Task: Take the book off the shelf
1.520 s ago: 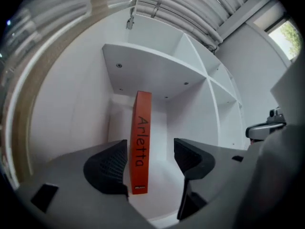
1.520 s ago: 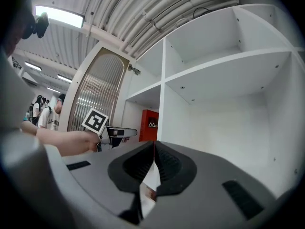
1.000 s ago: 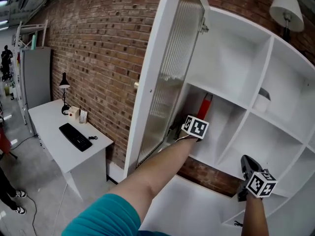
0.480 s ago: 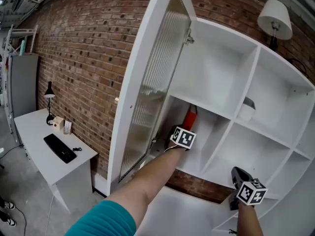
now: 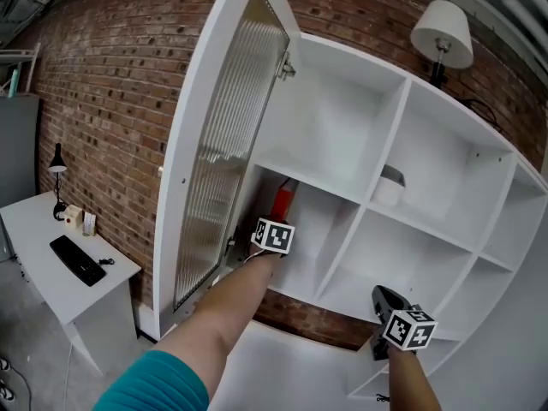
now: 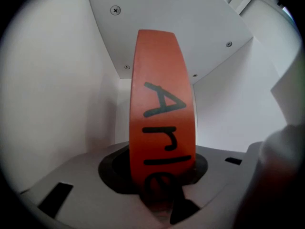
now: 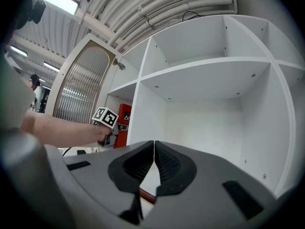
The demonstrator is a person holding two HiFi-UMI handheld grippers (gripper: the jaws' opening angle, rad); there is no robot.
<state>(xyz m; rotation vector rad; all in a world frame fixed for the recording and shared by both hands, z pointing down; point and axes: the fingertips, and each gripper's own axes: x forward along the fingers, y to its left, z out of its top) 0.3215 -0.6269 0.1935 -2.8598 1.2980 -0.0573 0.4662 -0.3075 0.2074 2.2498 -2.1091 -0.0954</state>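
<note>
A red book (image 5: 283, 199) stands upright in the leftmost middle compartment of the white shelf unit (image 5: 368, 204). My left gripper (image 5: 275, 223) reaches into that compartment. In the left gripper view the book's red spine (image 6: 161, 128) with black lettering fills the gap between the jaws of the left gripper (image 6: 162, 168). The jaws are closing, and the pads touch the book's two sides. My right gripper (image 5: 387, 303) hangs low at the right in front of the lower shelves. Its jaws (image 7: 154, 162) are shut with nothing between them. From the right gripper view the book (image 7: 123, 122) and the left gripper (image 7: 107, 124) show at the left.
The cabinet door (image 5: 224, 135) with ribbed glass stands swung open to the left of the book's compartment. A white lamp (image 5: 442, 31) sits on top of the shelf unit, and a white object (image 5: 390, 187) lies one compartment to the right. A desk (image 5: 51, 229) with a keyboard (image 5: 77, 259) stands by the brick wall.
The head view has swung to the right, so the shelf and door have slid left in the picture. The left gripper stays at the red book; the right gripper stays low.
</note>
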